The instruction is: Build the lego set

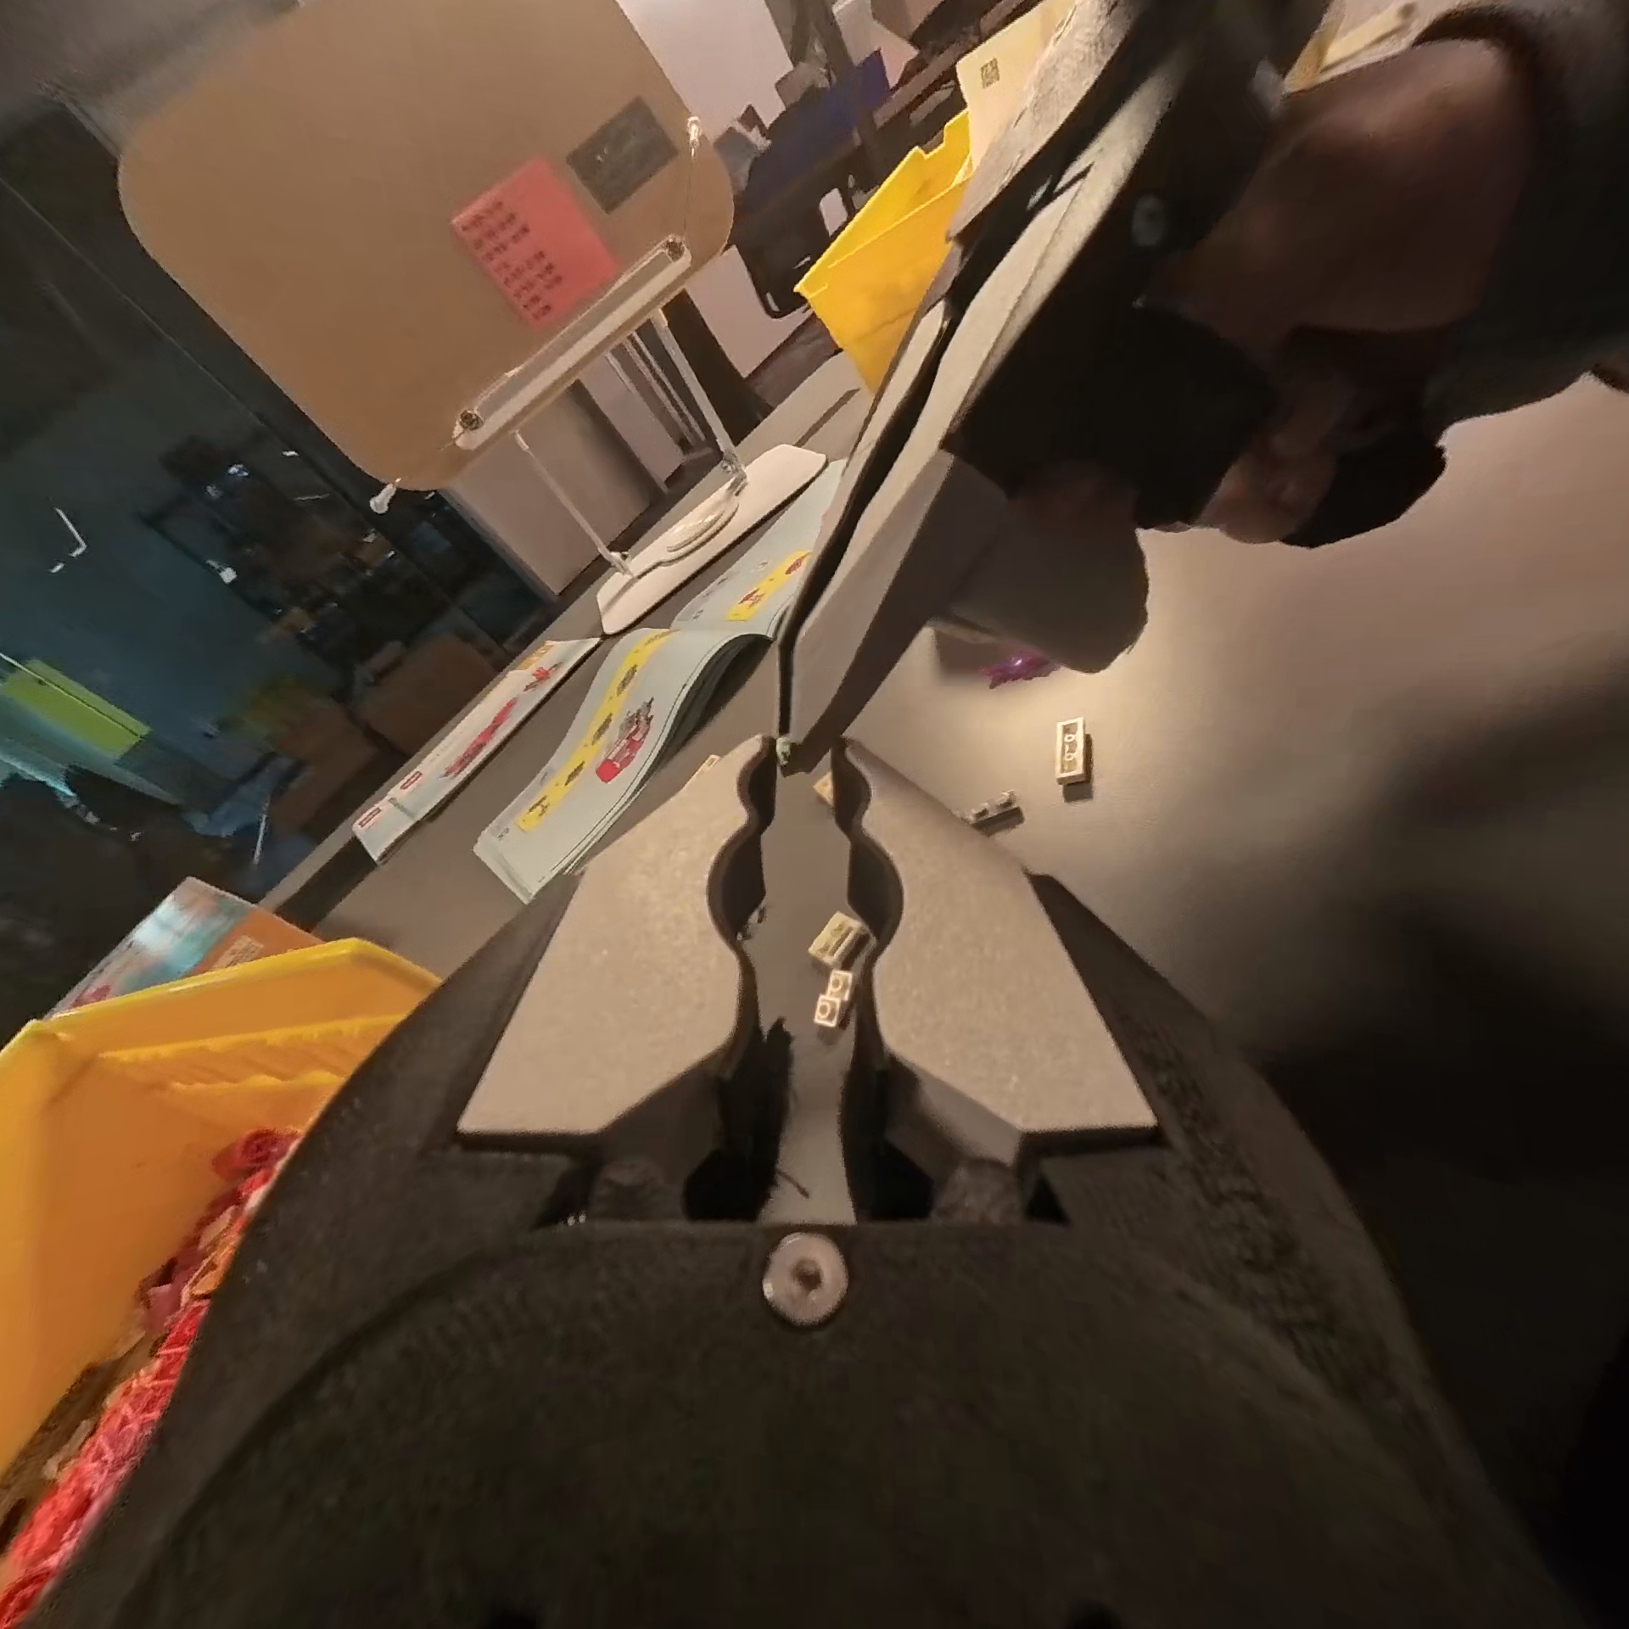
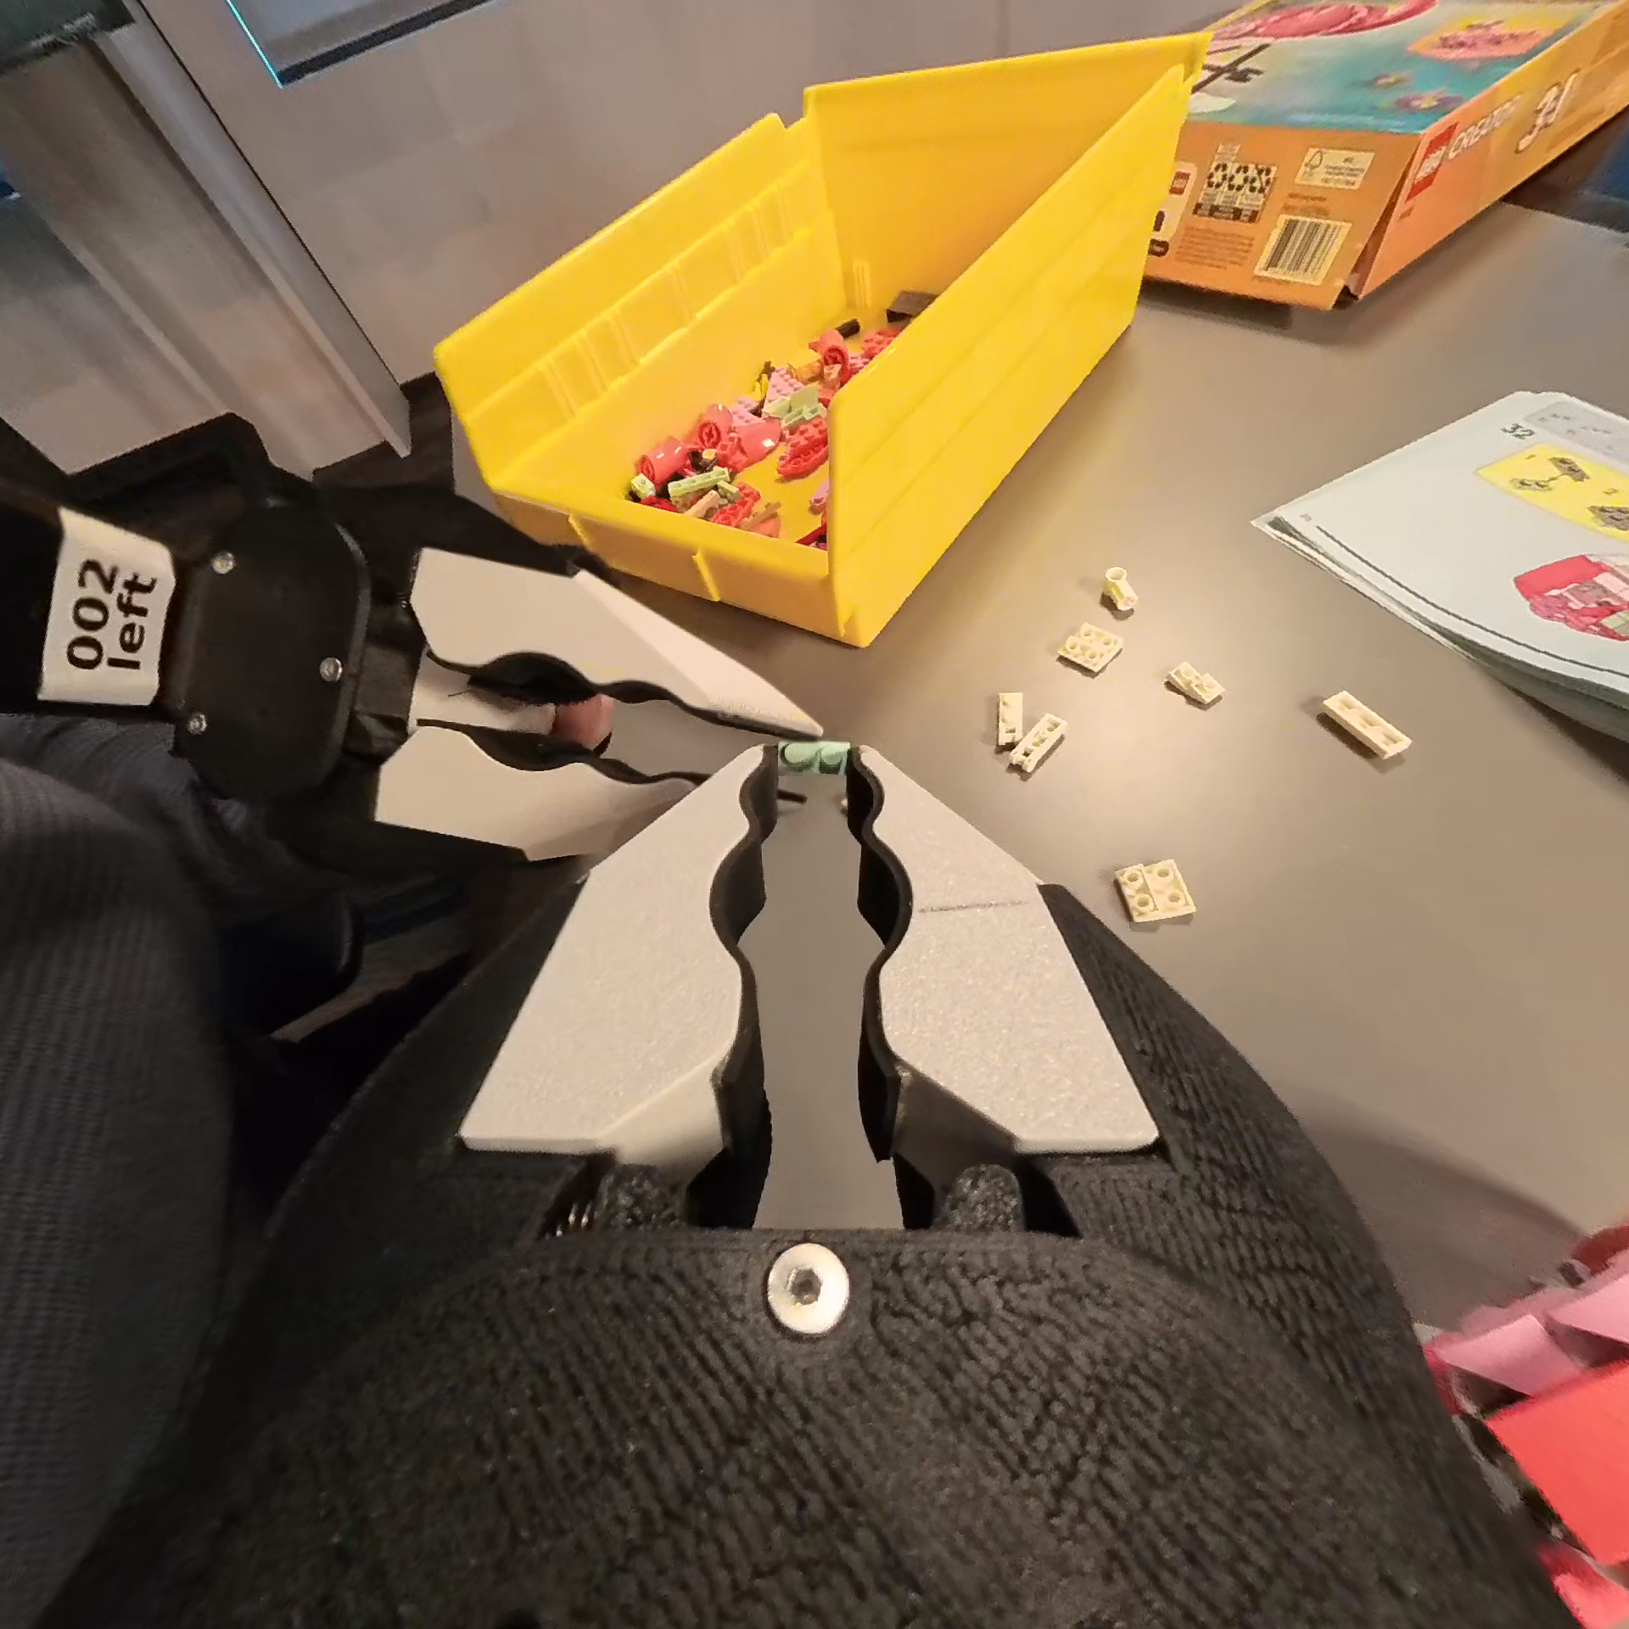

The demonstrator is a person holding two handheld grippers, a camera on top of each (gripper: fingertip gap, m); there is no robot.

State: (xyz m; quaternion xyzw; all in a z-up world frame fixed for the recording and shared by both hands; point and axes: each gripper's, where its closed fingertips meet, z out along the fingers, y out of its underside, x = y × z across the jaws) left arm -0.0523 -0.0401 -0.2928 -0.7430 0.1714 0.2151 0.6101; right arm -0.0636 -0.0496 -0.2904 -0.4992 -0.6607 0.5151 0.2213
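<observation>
Rt jaws pinch green brick (image 2: 815, 758), tips

The left gripper (image 1: 804, 765) hangs tilted over the grey table (image 1: 1234, 705), its fingertips a narrow way apart; between them pokes the tip of the right gripper (image 1: 786, 747), pinching a tiny pale green piece (image 1: 781, 749); cream plates (image 1: 837, 970) lie beneath; an open instruction booklet (image 1: 608, 758) lies left; a yellow bin (image 1: 132, 1102) of red pieces sits nearest.

The right tool (image 2: 813, 756) hides most of the pale green brick (image 2: 815, 756), while the cardboard box (image 2: 1375, 150) beyond the yellow bin (image 2: 881, 529) is cropped.
</observation>
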